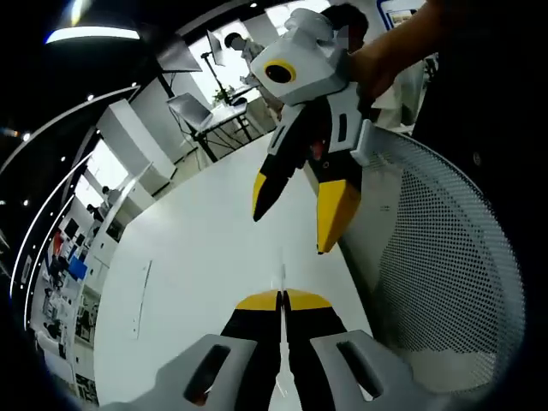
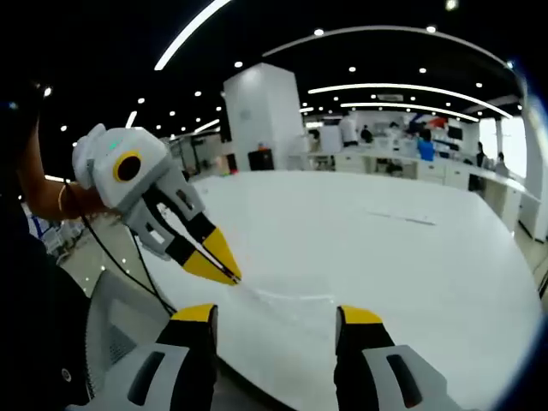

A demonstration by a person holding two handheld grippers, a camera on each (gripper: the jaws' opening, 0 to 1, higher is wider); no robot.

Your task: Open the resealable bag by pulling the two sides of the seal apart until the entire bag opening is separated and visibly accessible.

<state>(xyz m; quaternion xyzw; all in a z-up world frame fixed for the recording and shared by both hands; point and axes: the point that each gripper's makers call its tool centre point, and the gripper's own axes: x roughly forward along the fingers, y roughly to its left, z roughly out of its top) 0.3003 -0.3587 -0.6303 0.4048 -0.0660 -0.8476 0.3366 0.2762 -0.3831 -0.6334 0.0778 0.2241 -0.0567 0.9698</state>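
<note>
Both grippers above the white worktop [image 2: 411,248], bag held by the left one.

Left gripper [image 1: 281,300] clenched on the clear resealable bag [image 1: 280,278], a thin edge of which pokes out between its closed tips; in the right gripper view the bag [image 2: 282,301] hangs faintly from those tips. Right gripper [image 2: 278,317] released, jaws wide apart, just beside the bag, not touching. Mesh chair back [image 1: 445,257] at worktop edge.

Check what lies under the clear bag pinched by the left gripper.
Only the white table shows through the clear bag, which is faint. The left gripper has shut jaws that cover the pinched edge.
</note>
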